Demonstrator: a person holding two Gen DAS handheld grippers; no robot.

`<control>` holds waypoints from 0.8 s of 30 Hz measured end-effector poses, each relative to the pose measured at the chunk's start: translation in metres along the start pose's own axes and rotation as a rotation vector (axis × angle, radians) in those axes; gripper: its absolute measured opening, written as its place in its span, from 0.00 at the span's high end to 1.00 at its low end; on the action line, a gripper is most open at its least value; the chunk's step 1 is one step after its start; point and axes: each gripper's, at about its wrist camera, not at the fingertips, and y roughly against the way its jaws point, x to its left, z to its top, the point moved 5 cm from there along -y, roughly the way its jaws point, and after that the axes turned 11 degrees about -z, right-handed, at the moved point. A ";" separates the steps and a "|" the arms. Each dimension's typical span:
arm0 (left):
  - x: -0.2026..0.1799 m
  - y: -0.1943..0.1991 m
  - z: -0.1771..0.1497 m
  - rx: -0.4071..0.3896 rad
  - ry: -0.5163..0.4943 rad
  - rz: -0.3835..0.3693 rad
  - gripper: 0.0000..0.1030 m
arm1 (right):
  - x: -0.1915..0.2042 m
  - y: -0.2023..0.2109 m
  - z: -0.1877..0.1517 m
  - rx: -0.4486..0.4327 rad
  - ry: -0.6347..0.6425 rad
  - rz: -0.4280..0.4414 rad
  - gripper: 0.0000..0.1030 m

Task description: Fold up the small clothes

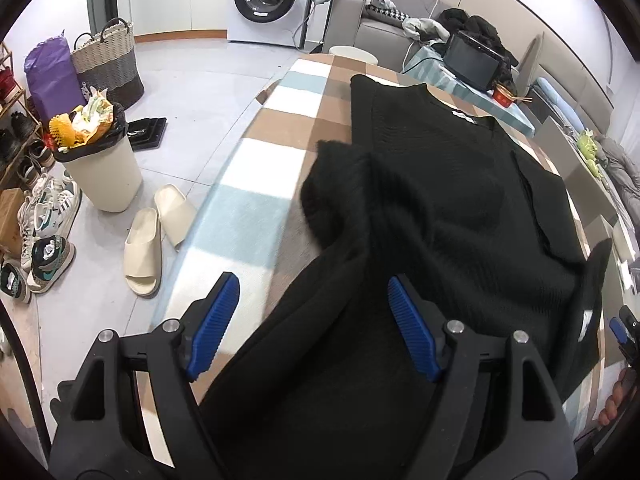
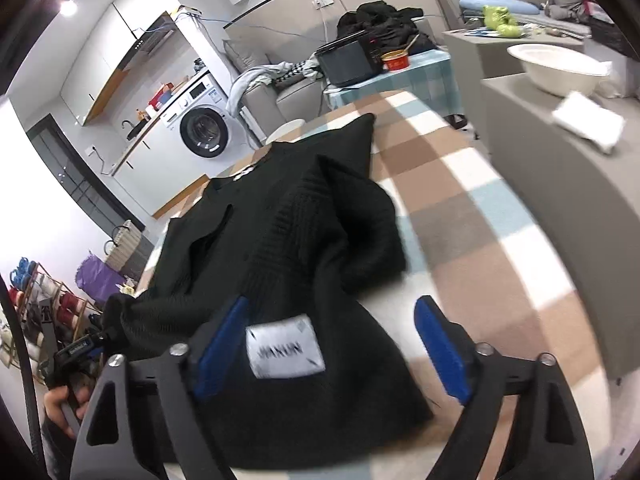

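Garment: while its collar end lies flat toward the worktop's far edge, the black knit top (image 1: 440, 184) has its hem bunched at the near edge, ready for folding.
Left gripper (image 1: 312, 328): jaws apart, hem fabric between them, unclamped.
Right gripper (image 2: 332, 344): jaws apart, straddling the label (image 2: 285, 347) corner.
Worktop (image 2: 460, 216): checked cloth, bare beside the right edge.

Black sweater (image 1: 440, 208), checked beige-blue-white tablecloth (image 1: 256, 196)
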 end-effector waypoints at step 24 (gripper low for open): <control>0.017 0.021 -0.064 0.017 -0.143 -0.040 0.97 | 0.014 -0.021 -0.013 0.071 0.190 -0.052 0.94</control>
